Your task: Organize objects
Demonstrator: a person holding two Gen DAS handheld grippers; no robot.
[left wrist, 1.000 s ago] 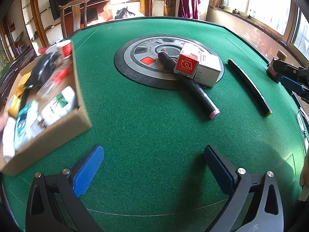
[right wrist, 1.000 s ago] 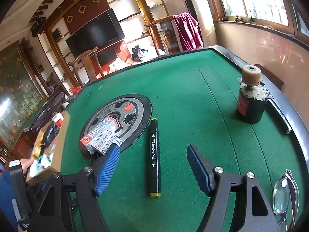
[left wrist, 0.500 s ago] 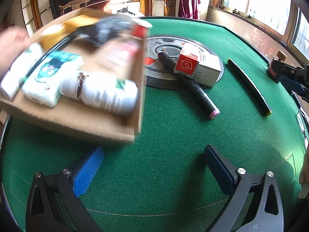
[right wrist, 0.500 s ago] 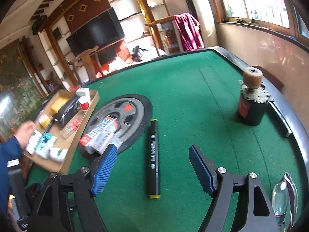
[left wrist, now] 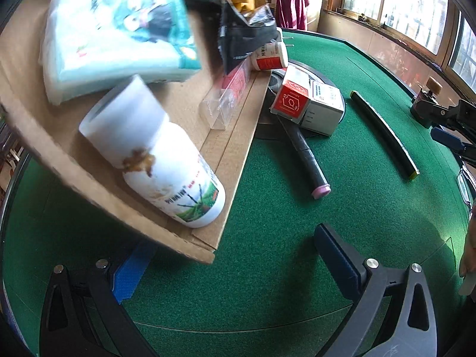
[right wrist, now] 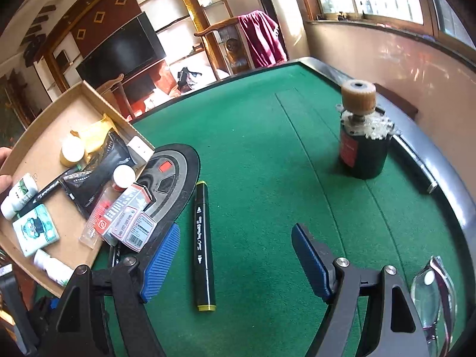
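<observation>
A person's hand [right wrist: 4,163] holds a tilted cardboard tray [left wrist: 235,136] that carries a white bottle [left wrist: 166,166], a tissue pack [left wrist: 119,35], a black pouch [left wrist: 244,38] and other small items. The tray's lower edge is next to a red-and-white box [left wrist: 306,104], which lies across a pink-tipped marker [left wrist: 303,151]. My left gripper [left wrist: 232,255] is open over bare felt, its left finger partly under the tray. My right gripper [right wrist: 235,247] is open, and a black marker with yellow ends [right wrist: 203,238] lies on the felt between its fingers, touching neither.
A round grey disc [right wrist: 175,172] is set into the green table. A black motor with a tan gear [right wrist: 363,145] stands near the right rail. Glasses [right wrist: 434,294] lie at the front right. Chairs and shelves stand beyond the table.
The cardboard tray has been lifted from the table's left side, swung toward the centre and tipped, so it now fills the upper left of the left wrist view. My right gripper shifted slightly.
</observation>
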